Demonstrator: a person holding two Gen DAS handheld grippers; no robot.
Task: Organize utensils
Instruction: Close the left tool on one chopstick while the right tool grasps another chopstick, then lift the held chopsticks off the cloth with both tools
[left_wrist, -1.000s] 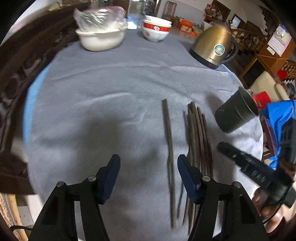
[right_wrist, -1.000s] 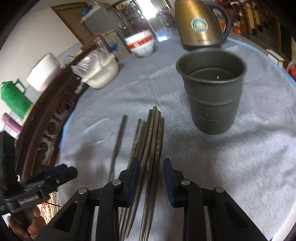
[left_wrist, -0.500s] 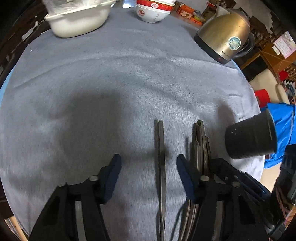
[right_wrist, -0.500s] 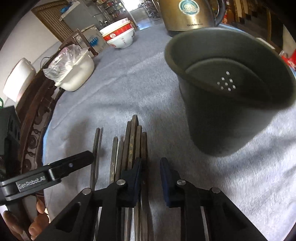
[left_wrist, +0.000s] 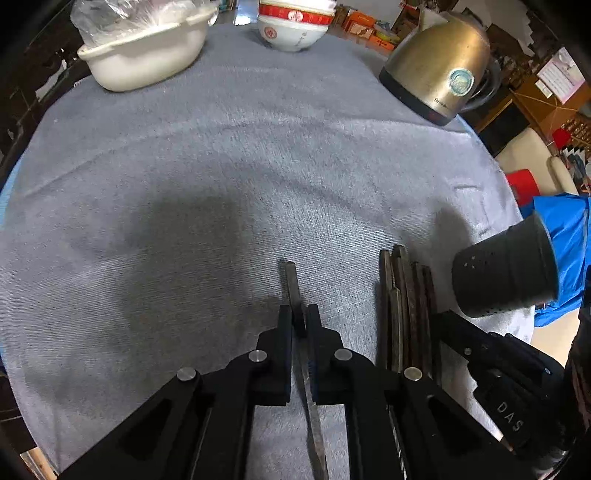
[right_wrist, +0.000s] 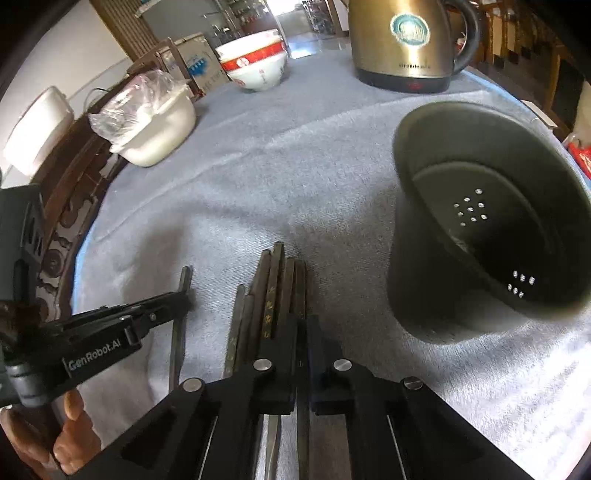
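Seen from the left wrist, the left tool, its jaws just closed, pinches a lone chopstick lying on the grey-clothed bench, apart from the bundle of chopsticks. Seen from the right wrist, the right tool has just clamped one stick at the bundle's right edge, beside the dark holder. The holder stands empty, so every stick remains to be stowed.

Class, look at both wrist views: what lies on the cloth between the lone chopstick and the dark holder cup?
The bundle of chopsticks lies between the lone chopstick and the holder cup, in both wrist views.

"GenRobot.AI" on left claw, "DAS" on right claw
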